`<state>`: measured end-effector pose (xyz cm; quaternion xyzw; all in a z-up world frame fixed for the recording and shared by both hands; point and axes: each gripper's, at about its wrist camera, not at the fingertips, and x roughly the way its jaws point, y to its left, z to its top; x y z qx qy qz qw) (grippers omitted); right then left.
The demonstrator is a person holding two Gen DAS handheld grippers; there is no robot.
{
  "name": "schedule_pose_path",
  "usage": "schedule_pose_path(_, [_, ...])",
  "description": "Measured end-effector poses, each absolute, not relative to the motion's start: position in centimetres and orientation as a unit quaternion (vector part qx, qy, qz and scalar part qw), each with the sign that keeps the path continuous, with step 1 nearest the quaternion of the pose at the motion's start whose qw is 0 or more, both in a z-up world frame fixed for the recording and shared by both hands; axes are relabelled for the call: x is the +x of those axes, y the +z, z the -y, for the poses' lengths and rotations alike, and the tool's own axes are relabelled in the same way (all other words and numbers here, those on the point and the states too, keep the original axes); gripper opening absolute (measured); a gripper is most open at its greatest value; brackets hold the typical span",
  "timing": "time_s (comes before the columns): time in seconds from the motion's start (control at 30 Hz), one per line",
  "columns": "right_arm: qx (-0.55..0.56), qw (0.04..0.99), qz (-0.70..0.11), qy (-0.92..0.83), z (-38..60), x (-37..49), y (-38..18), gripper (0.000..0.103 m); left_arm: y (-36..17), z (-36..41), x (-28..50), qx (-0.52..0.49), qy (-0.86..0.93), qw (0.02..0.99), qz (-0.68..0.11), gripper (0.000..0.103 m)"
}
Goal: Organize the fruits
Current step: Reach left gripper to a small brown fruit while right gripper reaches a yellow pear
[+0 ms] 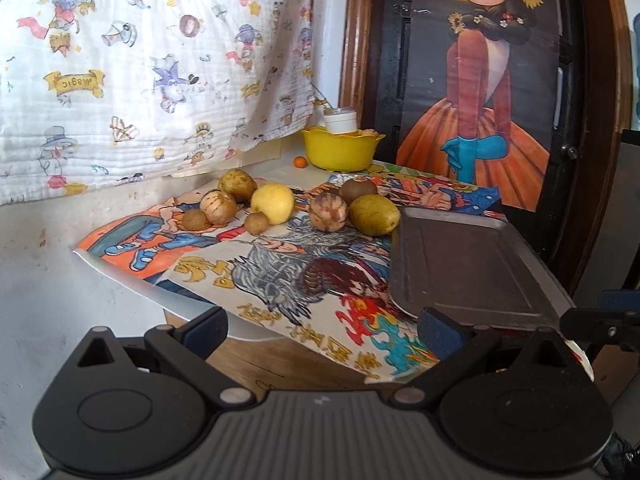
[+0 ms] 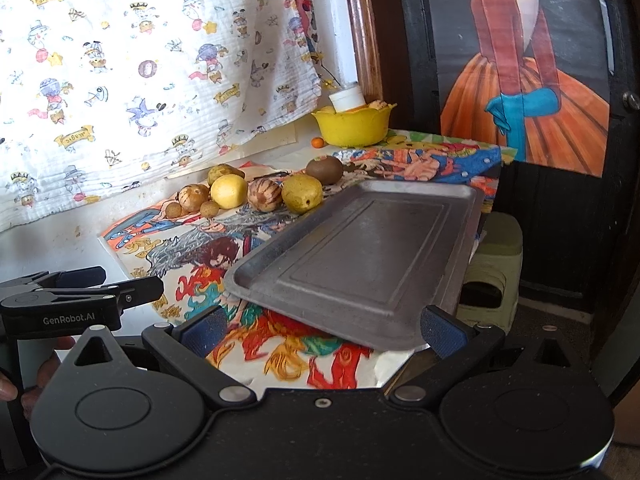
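Several fruits lie in a row on a cartoon-printed table cover: a yellow apple (image 1: 273, 203) (image 2: 228, 191), a green pear (image 1: 374, 215) (image 2: 301, 193), a kiwi (image 1: 358, 189) (image 2: 324, 169), striped brown fruits (image 1: 327, 212) (image 2: 264, 195) and small longans (image 1: 256, 223). A bare grey metal tray (image 1: 472, 268) (image 2: 360, 256) lies right of them. My left gripper (image 1: 322, 330) is open and empty at the near table edge. My right gripper (image 2: 324, 330) is open and empty at the tray's near rim. The left gripper also shows at the left of the right wrist view (image 2: 132, 288).
A yellow bowl (image 1: 340, 150) (image 2: 354, 124) with a white jar stands at the back, a small orange fruit (image 1: 300, 162) beside it. A printed cloth hangs over the wall at left. A dark door with a painted poster is behind. A green stool (image 2: 494, 268) stands right of the table.
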<state>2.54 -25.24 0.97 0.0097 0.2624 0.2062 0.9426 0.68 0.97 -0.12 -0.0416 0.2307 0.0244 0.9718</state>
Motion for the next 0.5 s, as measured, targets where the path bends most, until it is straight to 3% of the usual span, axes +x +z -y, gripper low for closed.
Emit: schedule_pose_path(0.5, [0.004, 0.921, -0.268, 0.283, 23.9, 7.4, 6.9, 0.103, 2.1, -5.6, 5.0, -0.041, 0.051, 0.971, -0.23, 0.103])
